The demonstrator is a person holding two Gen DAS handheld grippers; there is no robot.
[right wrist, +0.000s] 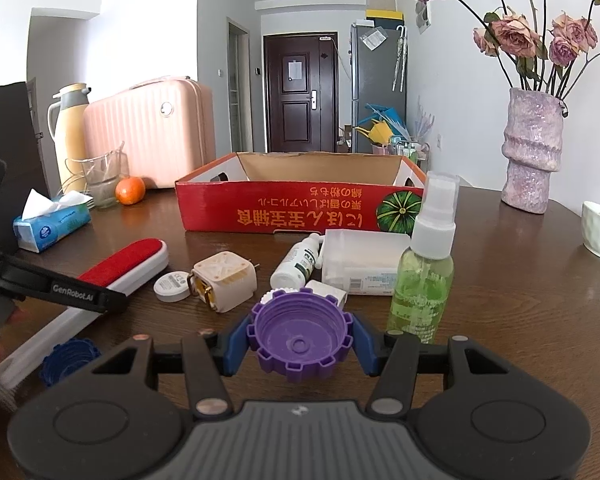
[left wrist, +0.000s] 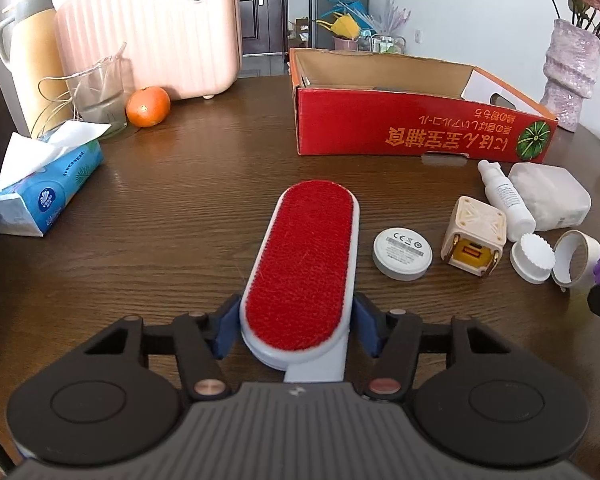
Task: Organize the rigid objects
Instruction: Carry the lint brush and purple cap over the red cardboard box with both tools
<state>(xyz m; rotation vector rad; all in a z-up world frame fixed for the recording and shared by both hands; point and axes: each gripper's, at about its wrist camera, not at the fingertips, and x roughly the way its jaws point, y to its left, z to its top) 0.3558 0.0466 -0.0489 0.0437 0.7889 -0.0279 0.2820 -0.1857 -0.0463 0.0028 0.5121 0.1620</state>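
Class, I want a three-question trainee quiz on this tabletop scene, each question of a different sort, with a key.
1. True or false: the left gripper is closed on the red lint brush.
2. What does the right gripper hold? A) purple cap B) orange C) tissue pack
3. Fill in: the green spray bottle stands in front of the red cardboard ____.

Key: 1 true; 2 A; 3 box.
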